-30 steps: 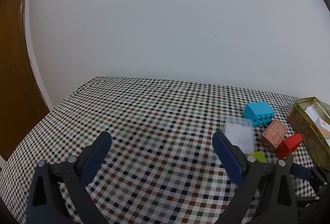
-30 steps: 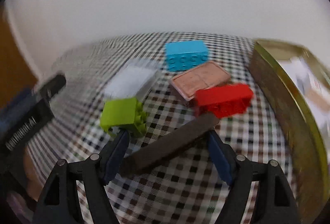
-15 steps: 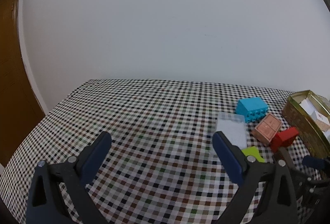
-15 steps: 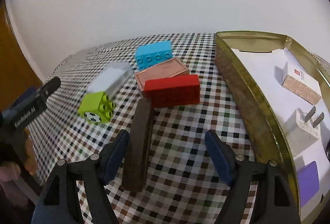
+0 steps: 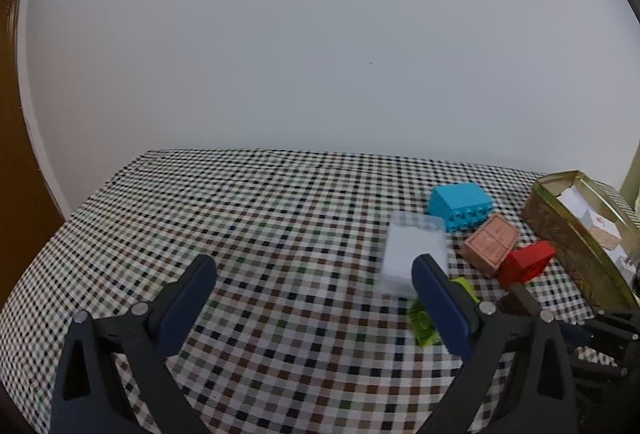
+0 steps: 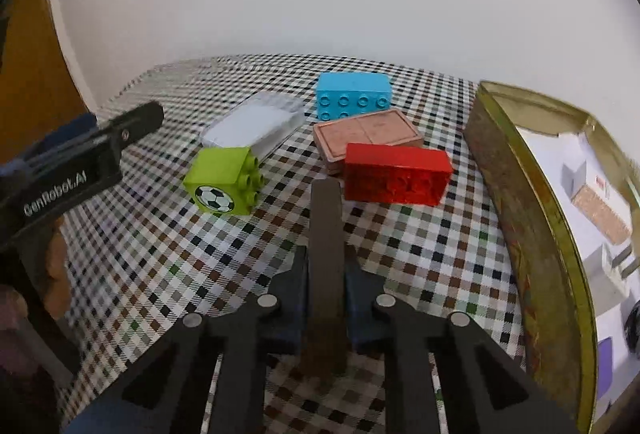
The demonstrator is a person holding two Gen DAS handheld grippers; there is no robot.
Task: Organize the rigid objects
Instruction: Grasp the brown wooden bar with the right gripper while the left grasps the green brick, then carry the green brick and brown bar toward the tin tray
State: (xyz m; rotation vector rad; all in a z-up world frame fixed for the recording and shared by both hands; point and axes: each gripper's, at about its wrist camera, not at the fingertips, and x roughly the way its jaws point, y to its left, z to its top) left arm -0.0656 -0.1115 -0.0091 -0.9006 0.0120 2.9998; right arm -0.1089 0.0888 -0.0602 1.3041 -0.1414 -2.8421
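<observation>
My right gripper (image 6: 326,274) is shut on a long dark brown bar (image 6: 326,234) that points forward along the checkered cloth. Ahead of it lie a red brick (image 6: 396,174), a pink flat box (image 6: 368,134), a blue brick (image 6: 354,100), a clear plastic case (image 6: 256,124) and a green brick with a football print (image 6: 224,180). My left gripper (image 5: 316,294) is open and empty above the cloth, left of the same group: clear case (image 5: 414,254), blue brick (image 5: 460,206), pink box (image 5: 490,244), red brick (image 5: 526,262), green brick (image 5: 424,318).
A gold tin (image 6: 532,210) stands at the right with a charger plug, a cork-patterned box and other small items inside; it also shows in the left wrist view (image 5: 576,238). A white wall runs behind the table (image 5: 240,218). A brown door (image 5: 16,154) is at the left.
My right gripper has closed on the dark bar, which turned from slanting to pointing straight ahead between the fingers. The left gripper has stayed open and shifted slightly.
</observation>
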